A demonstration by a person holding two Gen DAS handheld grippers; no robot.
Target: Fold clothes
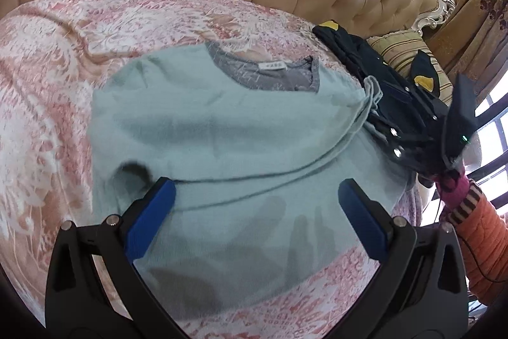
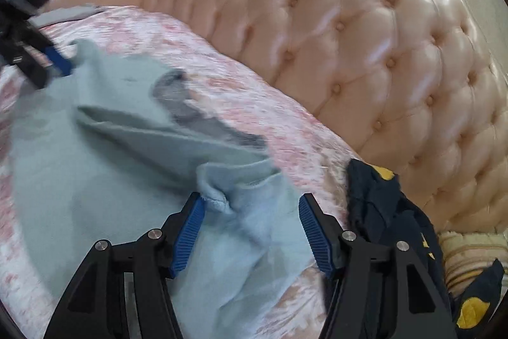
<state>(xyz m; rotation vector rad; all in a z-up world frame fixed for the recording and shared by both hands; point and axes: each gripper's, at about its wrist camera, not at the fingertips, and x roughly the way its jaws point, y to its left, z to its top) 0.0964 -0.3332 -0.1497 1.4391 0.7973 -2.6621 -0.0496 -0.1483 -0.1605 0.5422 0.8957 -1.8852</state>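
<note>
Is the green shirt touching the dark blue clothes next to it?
Touching. In the left wrist view the green shirt's bunched sleeve lies right against the dark blue clothes, with no pink bedspread showing between them there.

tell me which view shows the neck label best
Left wrist view: the white neck label faces the camera inside the grey collar. Right wrist view shows only the blurred collar edge-on; no label can be made out.

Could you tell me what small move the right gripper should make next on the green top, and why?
Probably draw the right gripper back clear of the green top. Its jaws stand open, not pressing the bunched sleeve between them, and that sleeve already lies folded in over the body, so the grip looks finished.
</note>
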